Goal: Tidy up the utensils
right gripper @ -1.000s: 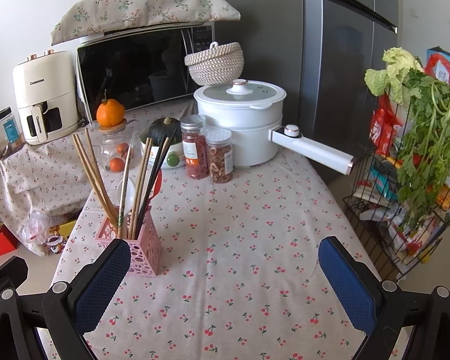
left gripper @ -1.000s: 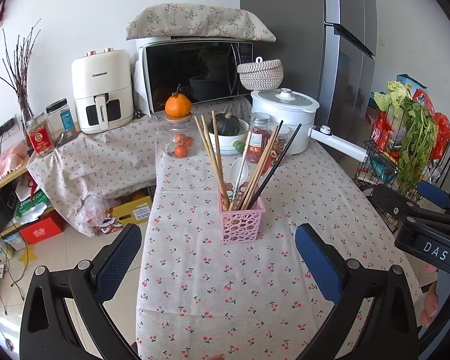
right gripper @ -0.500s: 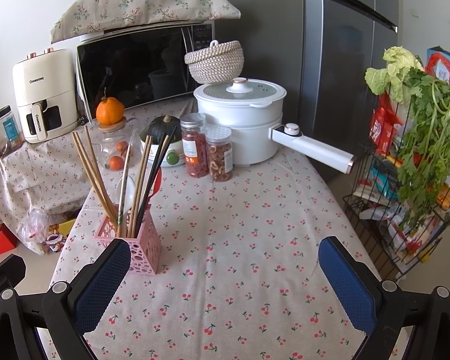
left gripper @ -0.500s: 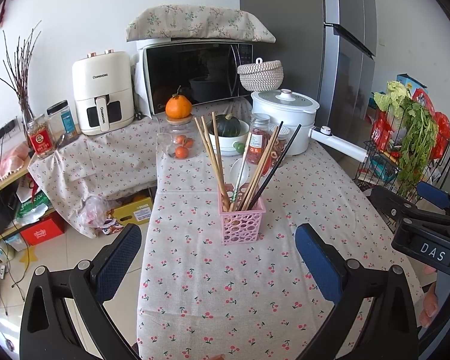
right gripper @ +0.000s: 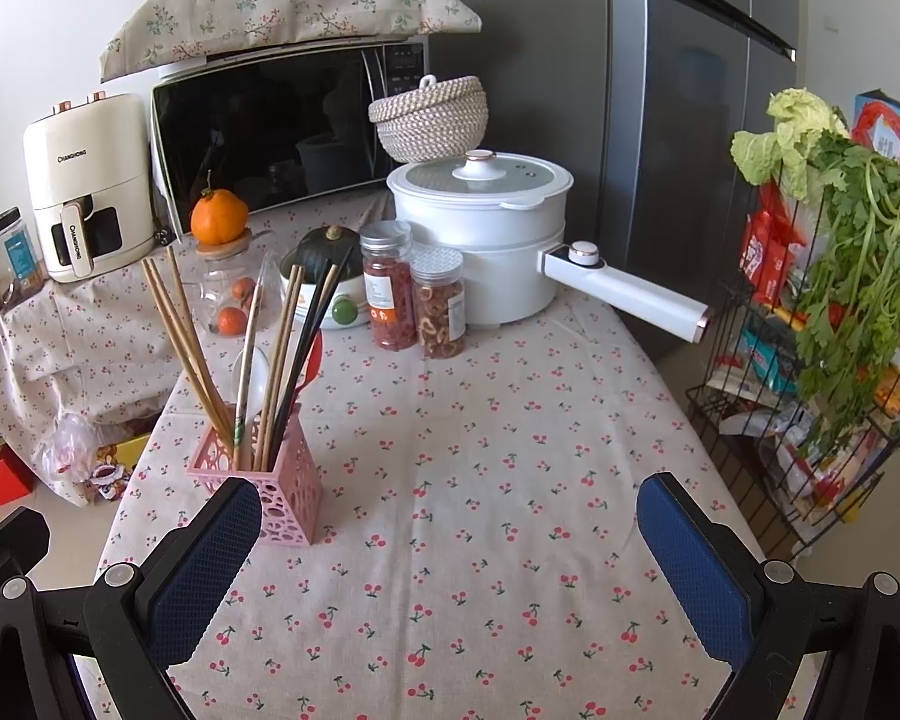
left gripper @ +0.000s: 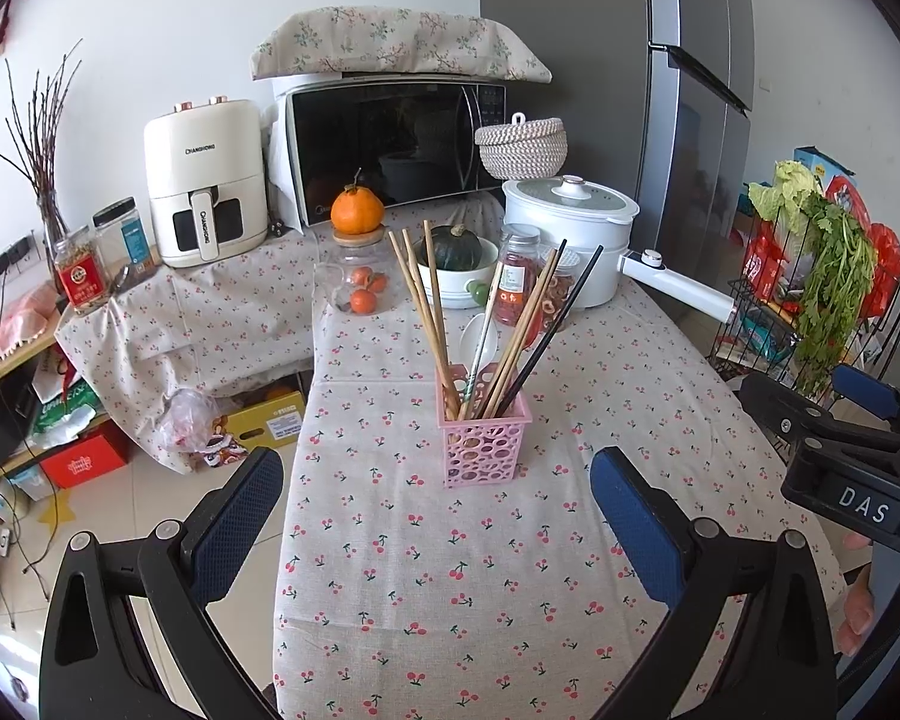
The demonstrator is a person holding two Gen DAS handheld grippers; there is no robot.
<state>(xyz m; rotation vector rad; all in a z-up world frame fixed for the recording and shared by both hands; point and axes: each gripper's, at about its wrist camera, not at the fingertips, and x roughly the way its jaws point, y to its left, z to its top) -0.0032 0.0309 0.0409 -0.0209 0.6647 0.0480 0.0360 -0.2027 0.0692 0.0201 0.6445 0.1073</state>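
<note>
Standing behind pink holder point(left gripper: 485, 443): jars point(left gripper: 517, 283), white pot point(left gripper: 570, 240).

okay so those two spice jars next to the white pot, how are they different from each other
The left jar stands taller than the right jar. The left jar holds dark red pieces; the right jar holds paler, ring-shaped slices. The left jar's cap looks plain silver, while the right jar's lid looks whitish and patterned. Both are clear, upright, capped and side by side near the white pot.
</note>
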